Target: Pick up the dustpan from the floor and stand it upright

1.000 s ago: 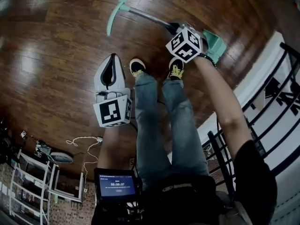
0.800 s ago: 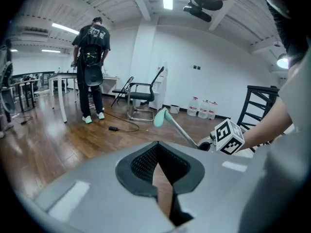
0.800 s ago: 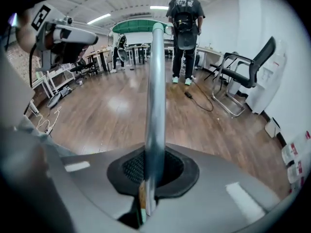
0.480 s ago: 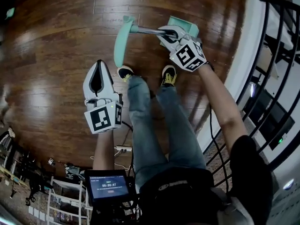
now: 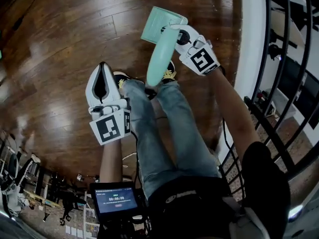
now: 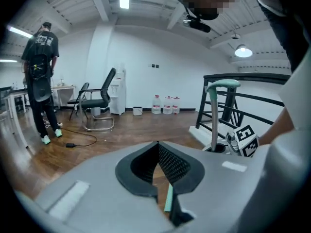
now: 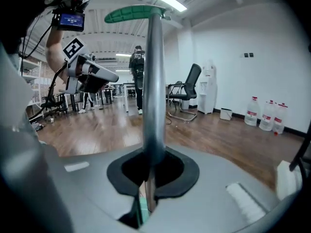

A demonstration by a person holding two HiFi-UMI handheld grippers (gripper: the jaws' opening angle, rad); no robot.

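My right gripper [image 5: 173,32] is shut on the dustpan's metal pole [image 7: 154,81], low down near the mint-green pan [image 5: 162,23]. The pan's bottom faces the wooden floor just ahead of the person's shoes. The pole rises straight up toward the head camera, so its mint handle grip [image 5: 160,59] looks large and hides most of the pole. In the right gripper view the grip [image 7: 136,13] caps the pole overhead. My left gripper [image 5: 103,67] hangs shut and holds nothing, off to the left of the legs. From the left gripper view the upright pole [image 6: 214,125] stands to the right.
A black railing [image 5: 279,59] on a white ledge [image 5: 250,39] runs close along the right. The person's shoes [image 5: 168,74] are just behind the pan. An office chair [image 6: 99,103], a standing person [image 6: 41,76] and water bottles [image 6: 165,103] are across the room.
The dustpan's handle, lying out to the left along the floor, has swung up to vertical in my right gripper. The pan has shifted left. The left gripper rose a little.
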